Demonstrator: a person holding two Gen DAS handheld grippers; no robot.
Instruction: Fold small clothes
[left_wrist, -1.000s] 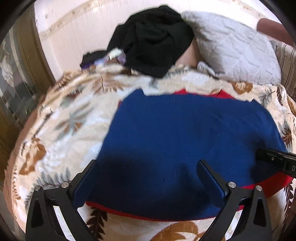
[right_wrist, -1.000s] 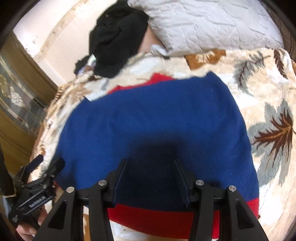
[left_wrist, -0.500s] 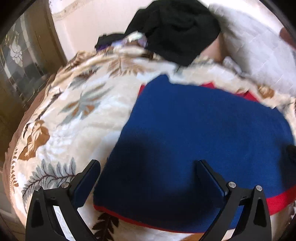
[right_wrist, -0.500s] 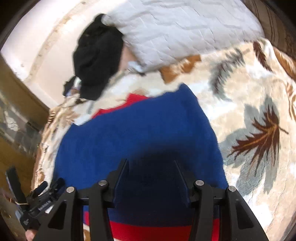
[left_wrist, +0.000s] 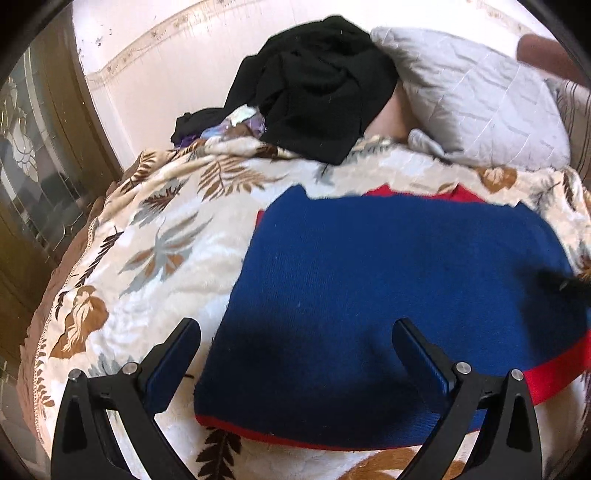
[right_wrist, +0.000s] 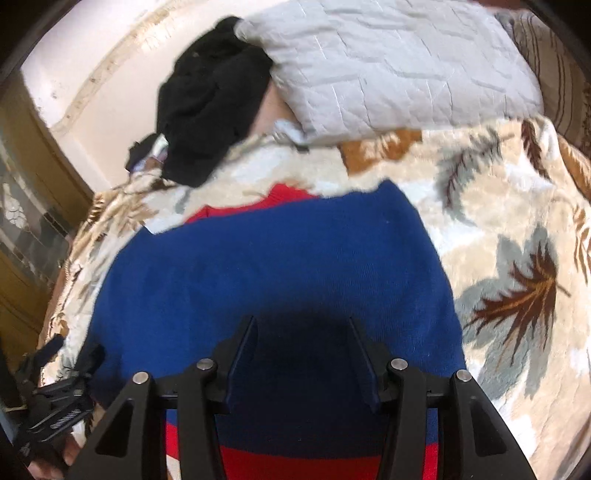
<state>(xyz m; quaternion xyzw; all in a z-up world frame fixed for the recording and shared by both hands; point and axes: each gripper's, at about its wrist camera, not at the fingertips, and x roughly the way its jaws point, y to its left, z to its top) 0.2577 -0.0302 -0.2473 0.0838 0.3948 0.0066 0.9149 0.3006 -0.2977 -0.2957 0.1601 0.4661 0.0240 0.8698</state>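
Your left claw (left_wrist: 297, 343) stands wide open with nothing between its fingers, above the near edge of the blue sweater (left_wrist: 388, 288) lying flat on the leaf-print blanket (left_wrist: 155, 236). Beyond it lie a black clothes heap (left_wrist: 317, 85) and a grey pillow (left_wrist: 476, 110).

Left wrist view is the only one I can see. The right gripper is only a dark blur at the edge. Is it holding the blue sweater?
Observer: No. The right gripper hangs over the blue sweater with jaws apart and no fabric pinched between them.
Operator: Over which part of the sweater?
Observer: Close to the red band along the near edge.
Operator: Does the right wrist view show my left gripper?
Observer: Yes, the left gripper is by the sweater's left corner, and part of a hand shows below it.
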